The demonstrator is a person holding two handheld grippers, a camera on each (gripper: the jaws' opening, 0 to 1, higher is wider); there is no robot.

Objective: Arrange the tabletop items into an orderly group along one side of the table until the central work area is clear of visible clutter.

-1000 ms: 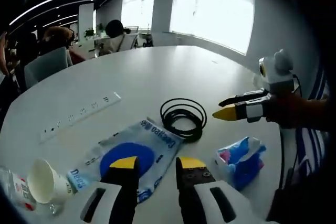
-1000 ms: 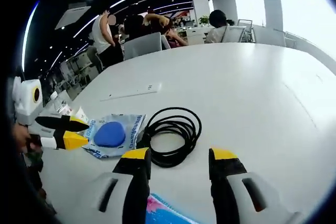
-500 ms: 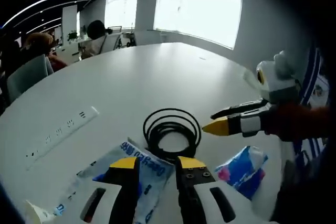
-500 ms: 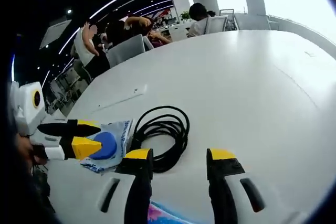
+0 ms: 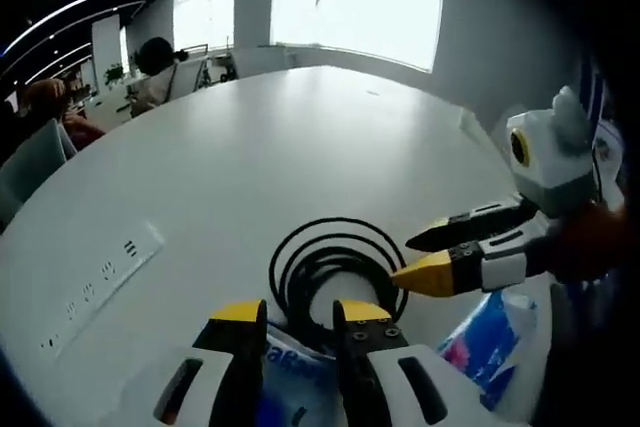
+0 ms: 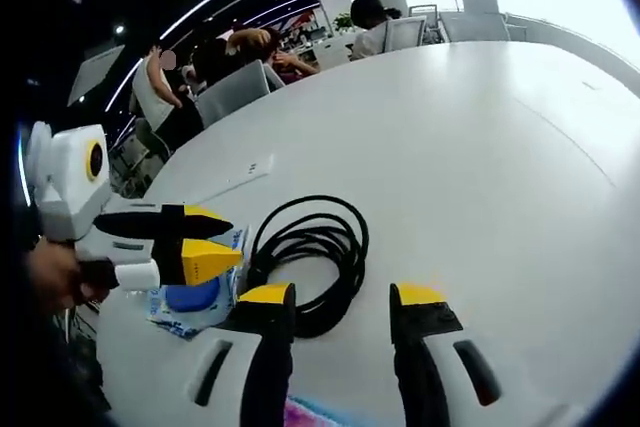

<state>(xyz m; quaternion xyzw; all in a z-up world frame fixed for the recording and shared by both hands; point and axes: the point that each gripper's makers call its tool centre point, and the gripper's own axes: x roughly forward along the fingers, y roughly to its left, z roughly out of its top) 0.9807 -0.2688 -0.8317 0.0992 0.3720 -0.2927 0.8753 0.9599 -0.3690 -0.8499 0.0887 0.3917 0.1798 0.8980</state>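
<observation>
Left gripper view, from left: white power strip [image 5: 85, 292] flat on the white round table [image 5: 300, 137], well apart from the rest. Left gripper [image 5: 300, 315] low over the table, jaws a narrow gap apart with nothing between them, yellow tips just at the near edge of the coiled black cable [image 5: 335, 267]; blue-printed plastic pouch [image 5: 290, 372] lies under and between the jaws. Right gripper [image 5: 420, 257] comes in from the right, held level, tips at the coil's right rim, touching or just above, cannot tell; jaws slightly parted, empty. Blue tissue pack [image 5: 495, 347] sits below it near the table edge. Right gripper view: the left gripper [image 6: 215, 244] enters from the left, held by a hand [image 6: 50, 282], tips over the pouch [image 6: 185, 299] beside the coil [image 6: 310, 257]. Right gripper [image 6: 340, 297] jaws spread wide, empty, near side of the coil. People sit at far desks.
</observation>
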